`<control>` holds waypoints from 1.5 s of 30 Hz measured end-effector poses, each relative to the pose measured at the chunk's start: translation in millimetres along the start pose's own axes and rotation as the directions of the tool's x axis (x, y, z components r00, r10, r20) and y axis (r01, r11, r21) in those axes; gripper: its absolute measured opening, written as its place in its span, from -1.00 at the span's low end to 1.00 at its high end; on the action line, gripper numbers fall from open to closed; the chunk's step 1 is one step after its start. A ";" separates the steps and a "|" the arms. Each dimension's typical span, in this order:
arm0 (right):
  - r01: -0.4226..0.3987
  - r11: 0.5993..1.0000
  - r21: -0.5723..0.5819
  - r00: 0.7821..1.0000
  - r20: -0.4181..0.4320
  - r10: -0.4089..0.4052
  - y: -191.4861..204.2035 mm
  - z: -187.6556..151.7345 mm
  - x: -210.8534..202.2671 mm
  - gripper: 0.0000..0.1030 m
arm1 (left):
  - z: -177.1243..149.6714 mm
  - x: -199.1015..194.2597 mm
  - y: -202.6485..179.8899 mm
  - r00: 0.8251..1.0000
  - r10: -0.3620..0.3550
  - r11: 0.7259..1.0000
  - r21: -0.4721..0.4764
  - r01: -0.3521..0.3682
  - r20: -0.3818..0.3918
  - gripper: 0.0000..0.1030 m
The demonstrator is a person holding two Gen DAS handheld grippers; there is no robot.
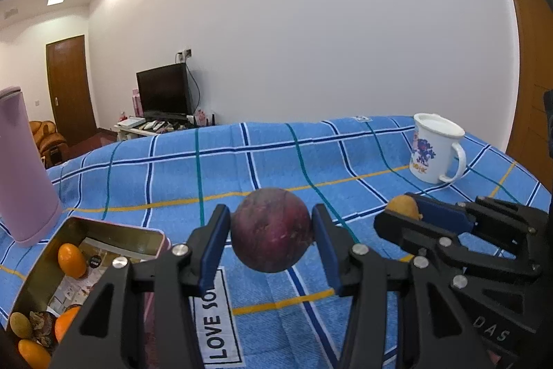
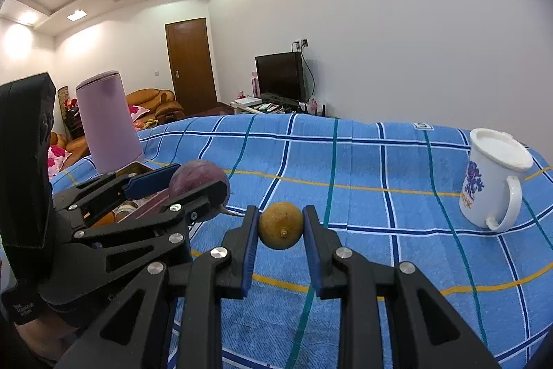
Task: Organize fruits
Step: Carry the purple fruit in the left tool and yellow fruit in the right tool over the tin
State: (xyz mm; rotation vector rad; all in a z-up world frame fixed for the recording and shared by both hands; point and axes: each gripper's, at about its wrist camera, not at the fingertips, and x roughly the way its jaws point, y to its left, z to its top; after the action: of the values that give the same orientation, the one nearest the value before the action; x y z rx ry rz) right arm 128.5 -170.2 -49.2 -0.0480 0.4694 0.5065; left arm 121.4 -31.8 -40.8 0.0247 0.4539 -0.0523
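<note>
My left gripper (image 1: 271, 229) is shut on a round dark purple fruit (image 1: 271, 230) and holds it above the blue plaid cloth (image 1: 276, 161). The purple fruit also shows in the right wrist view (image 2: 193, 180). My right gripper (image 2: 280, 227) is shut on a small yellow-brown fruit (image 2: 280, 225), also above the cloth; that fruit shows in the left wrist view (image 1: 402, 206). A metal tin (image 1: 114, 230) at the lower left holds several small orange fruits (image 1: 71, 260) and brownish ones.
A tall lilac container (image 1: 20, 168) stands behind the tin, also visible in the right wrist view (image 2: 107, 121). A white printed mug (image 1: 435, 147) stands at the right on the cloth, and shows in the right wrist view (image 2: 494, 182). A strip labelled "LOVE" (image 1: 216, 331) lies under the left gripper.
</note>
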 end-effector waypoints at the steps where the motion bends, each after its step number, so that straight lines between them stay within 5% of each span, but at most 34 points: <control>1: 0.002 1.000 -0.002 1.000 0.004 -0.002 0.6 0.1 -0.9 -0.48 | 0.0 -0.8 -0.4 1.000 0.002 1.000 0.002 -0.002 0.004 -0.02; 31: 0.047 0.998 -0.035 0.996 0.083 -0.044 8.7 -0.7 -16.8 -0.48 | -4.8 -25.1 -3.2 0.994 0.053 0.998 0.015 -0.055 0.091 -0.02; 45: 0.039 0.999 -0.029 0.996 0.081 -0.037 9.0 -1.1 -17.9 -0.48 | -6.2 -28.2 0.2 0.997 0.046 0.999 0.004 -0.047 0.065 -0.02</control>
State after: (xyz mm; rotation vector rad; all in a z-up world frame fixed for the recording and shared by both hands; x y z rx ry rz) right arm 109.9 -170.6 -41.6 -0.0655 0.3811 0.4765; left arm 93.4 -30.1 -34.0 0.0392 0.3883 -0.0088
